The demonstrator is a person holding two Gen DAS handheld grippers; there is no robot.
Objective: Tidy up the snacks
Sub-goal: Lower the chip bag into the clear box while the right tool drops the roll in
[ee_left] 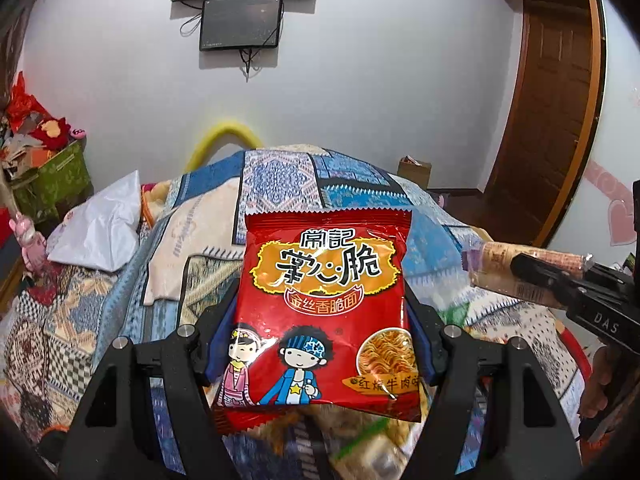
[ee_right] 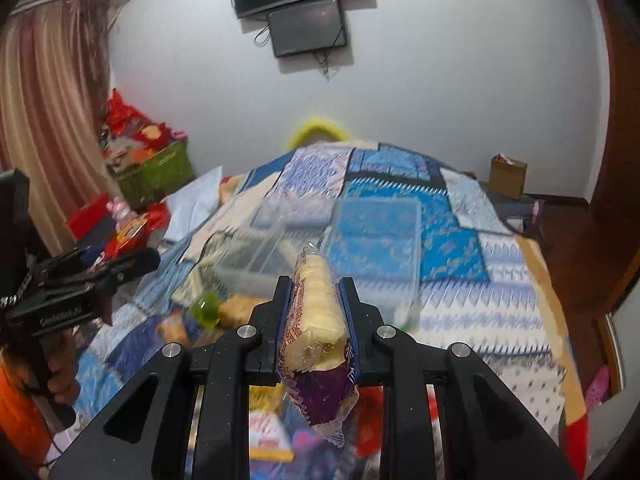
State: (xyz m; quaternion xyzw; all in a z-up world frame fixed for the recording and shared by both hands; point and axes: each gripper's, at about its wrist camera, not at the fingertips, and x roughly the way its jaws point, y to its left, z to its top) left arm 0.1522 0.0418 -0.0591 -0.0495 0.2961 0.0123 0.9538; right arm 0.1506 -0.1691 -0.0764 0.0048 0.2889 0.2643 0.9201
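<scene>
Snacks: the red noodle packet (ee_left: 324, 312), slick crinkled foil, flat and pillow-shaped, is clamped in the left gripper (ee_left: 320, 344) above the patterned quilt (ee_left: 280, 176); it may slide free. The clear-wrapped biscuit roll (ee_right: 316, 320), cylindrical and brittle, is pinched by the right gripper (ee_right: 314, 320); overpressure risks crushing.

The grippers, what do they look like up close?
Both are matte black with angular frames and round silver bolts. The left gripper and right gripper have blue pads inside their fingers. White lettering marks the side of each body.
</scene>
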